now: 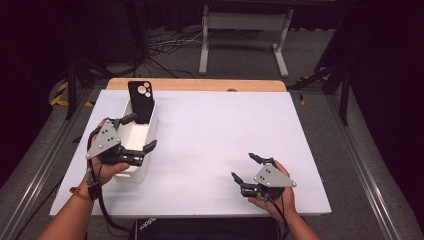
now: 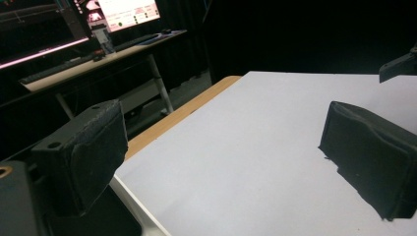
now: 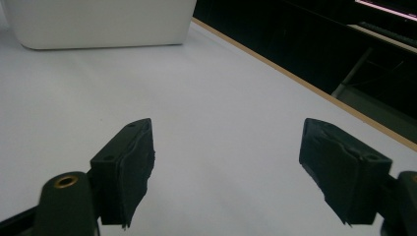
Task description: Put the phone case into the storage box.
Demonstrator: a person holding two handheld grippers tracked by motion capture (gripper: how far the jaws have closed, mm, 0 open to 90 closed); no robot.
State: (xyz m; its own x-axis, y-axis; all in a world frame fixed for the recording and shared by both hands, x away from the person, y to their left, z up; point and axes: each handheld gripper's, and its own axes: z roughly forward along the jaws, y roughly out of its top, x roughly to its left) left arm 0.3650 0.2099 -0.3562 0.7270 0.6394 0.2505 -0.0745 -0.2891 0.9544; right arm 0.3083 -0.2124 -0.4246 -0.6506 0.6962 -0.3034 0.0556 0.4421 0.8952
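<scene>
A white bin (image 1: 141, 145) stands on the left side of the white table sheet (image 1: 215, 135). A black phone case (image 1: 140, 102) with a camera cut-out stands upright in the bin's far end. My left gripper (image 1: 144, 131) hovers over the bin's near half, open and holding nothing. In the left gripper view its black pads (image 2: 83, 152) stand wide apart over bare sheet. My right gripper (image 1: 243, 166) rests low at the front right, open and empty. In the right gripper view the pads (image 3: 125, 172) are spread, and the bin (image 3: 98, 22) lies far ahead at top left.
The table's wooden far edge (image 1: 195, 84) shows beyond the sheet. Behind it stand a white frame (image 1: 245, 30) and loose cables (image 1: 165, 47) on the floor. A desk with a lit monitor (image 2: 128, 12) is off to the side.
</scene>
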